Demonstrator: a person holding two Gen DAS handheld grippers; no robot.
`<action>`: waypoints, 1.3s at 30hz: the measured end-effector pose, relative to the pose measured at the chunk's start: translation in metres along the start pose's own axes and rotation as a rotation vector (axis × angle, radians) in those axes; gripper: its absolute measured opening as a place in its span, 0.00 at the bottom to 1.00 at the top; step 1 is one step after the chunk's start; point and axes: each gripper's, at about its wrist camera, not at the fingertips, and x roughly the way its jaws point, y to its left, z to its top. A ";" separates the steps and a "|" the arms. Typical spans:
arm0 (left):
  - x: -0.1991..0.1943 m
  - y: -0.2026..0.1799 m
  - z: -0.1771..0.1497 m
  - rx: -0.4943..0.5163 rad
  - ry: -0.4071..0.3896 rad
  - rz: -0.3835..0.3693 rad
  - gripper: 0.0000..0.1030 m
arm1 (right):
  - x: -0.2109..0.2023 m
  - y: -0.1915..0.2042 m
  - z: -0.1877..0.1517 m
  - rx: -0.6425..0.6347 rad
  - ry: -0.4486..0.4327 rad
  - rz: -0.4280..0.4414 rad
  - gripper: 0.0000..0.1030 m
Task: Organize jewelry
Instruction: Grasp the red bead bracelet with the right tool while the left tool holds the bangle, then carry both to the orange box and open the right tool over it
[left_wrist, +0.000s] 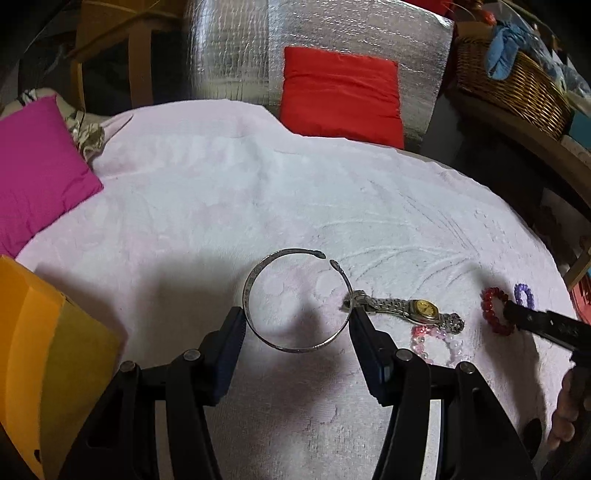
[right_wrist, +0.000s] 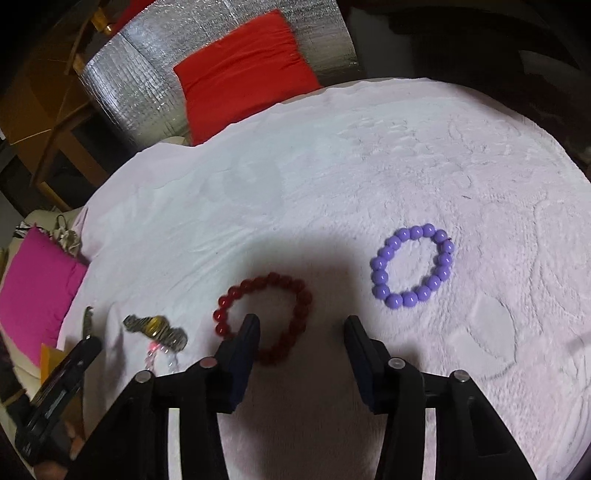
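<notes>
A: Left gripper (left_wrist: 297, 317)?
B: Angled downward, fingers clamped on the silver bangle's (left_wrist: 255, 275) sides.
A: Right gripper (right_wrist: 301, 325)?
B: Tilted down, part-open, holding nothing; red bead bracelet (right_wrist: 300, 295) lies between its fingertips.

Far half of pink towel (left_wrist: 229, 192) open, easy pass. Near side crowded: silver bangle (left_wrist: 295, 299), watch (left_wrist: 413, 310), pink beads (left_wrist: 439, 343), red bracelet (right_wrist: 266, 317), purple bracelet (right_wrist: 413, 266). Orange box (left_wrist: 48, 354) blocks left edge; magenta cushion (left_wrist: 37, 170) behind it.
</notes>
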 end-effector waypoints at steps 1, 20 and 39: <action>-0.001 -0.001 0.000 0.004 0.000 0.000 0.58 | 0.001 0.001 0.001 -0.009 -0.006 -0.017 0.39; -0.019 -0.015 0.002 0.038 -0.026 0.015 0.58 | -0.050 0.015 0.004 -0.130 -0.216 -0.052 0.10; -0.060 -0.039 -0.002 0.095 -0.097 0.024 0.58 | -0.123 -0.033 0.003 -0.032 -0.363 -0.030 0.10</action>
